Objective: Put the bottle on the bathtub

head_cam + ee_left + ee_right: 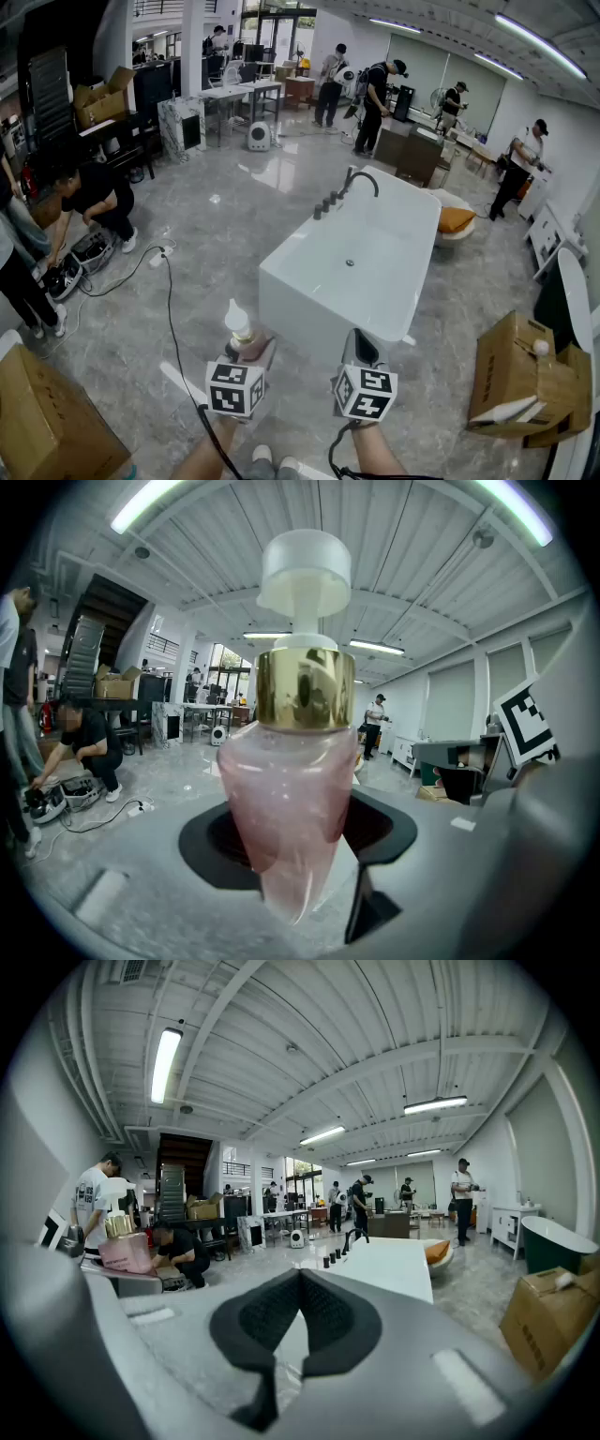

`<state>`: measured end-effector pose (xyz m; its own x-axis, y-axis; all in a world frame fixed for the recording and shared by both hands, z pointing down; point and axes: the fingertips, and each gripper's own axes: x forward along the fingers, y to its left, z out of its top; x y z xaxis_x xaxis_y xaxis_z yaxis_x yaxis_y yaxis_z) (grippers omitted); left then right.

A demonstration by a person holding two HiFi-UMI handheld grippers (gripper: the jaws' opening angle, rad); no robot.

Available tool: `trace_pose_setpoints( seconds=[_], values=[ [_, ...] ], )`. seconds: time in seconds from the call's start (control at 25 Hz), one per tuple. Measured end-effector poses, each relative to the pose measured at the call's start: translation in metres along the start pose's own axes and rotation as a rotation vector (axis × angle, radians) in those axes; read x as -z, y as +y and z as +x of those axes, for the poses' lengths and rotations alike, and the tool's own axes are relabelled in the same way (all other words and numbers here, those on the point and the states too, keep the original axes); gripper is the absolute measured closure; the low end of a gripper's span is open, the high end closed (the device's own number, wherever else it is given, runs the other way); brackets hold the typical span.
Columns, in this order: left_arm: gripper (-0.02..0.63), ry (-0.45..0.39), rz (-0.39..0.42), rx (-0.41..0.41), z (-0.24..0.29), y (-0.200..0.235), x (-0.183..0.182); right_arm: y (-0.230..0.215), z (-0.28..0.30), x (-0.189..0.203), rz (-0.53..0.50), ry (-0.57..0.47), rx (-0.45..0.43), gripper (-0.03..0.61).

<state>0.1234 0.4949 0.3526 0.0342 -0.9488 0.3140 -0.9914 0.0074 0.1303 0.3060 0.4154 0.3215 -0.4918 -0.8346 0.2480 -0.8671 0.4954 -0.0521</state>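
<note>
The left gripper (246,356) is holding the bottle (295,789). Its jaws are standing wide but pressing on the pink body from either side, well below the gold collar. The bottle is standing upright in the grip, its long axis running straight up, with the white pump cap topmost. It is hanging in the air over the floor and not yet resting on anything. From these jaws the bathtub (295,314) is lying just ahead and a little to the right. Its near end wall is facing the person and its long axis is running away and to the right toward the faucet (361,178) on the far left rim. The flat near rim is looking like the closest landing spot (the left corner of it is sitting almost straight beyond the bottle in the head view). So the coming move is probably calling for a short carry forward and slightly rightward, keeping the bottle upright so its base is meeting the rim flat. How high the rim is standing against the bottle's base I cannot tell from here. Further right, the right gripper (361,352) is hovering just before the same end wall. Its jaws are closed tip to tip on nothing, and its own view is showing the tub top stretching away ahead. It is sitting at least as near the tub as the left, but the left is carrying the load, so the placing is falling to the left.
</note>
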Motion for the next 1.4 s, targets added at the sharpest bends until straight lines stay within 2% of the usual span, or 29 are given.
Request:
trace_pose_setpoints(
  seconds=[0.6, 0.88, 1.24, 1.4],
  values=[
    [0.354, -0.005, 0.022, 0.021, 0.012, 0.050, -0.013, 0.038, 0.041, -0.010, 0.063, -0.011, 0.010, 0.575],
    [0.354, 0.005, 0.032, 0.027, 0.034, 0.069, -0.015, 0.039, 0.072, -0.004, 0.099, 0.001, 0.016, 0.575],
    [0.354, 0.015, 0.011, 0.010, 0.084, 0.099, -0.022, 0.036, 0.136, -0.010, 0.102, 0.016, -0.005, 0.575],
    [0.354, 0.008, 0.014, 0.003, 0.115, 0.109, -0.036, 0.030, 0.170, -0.023, 0.096, 0.007, -0.011, 0.575]
  ],
)
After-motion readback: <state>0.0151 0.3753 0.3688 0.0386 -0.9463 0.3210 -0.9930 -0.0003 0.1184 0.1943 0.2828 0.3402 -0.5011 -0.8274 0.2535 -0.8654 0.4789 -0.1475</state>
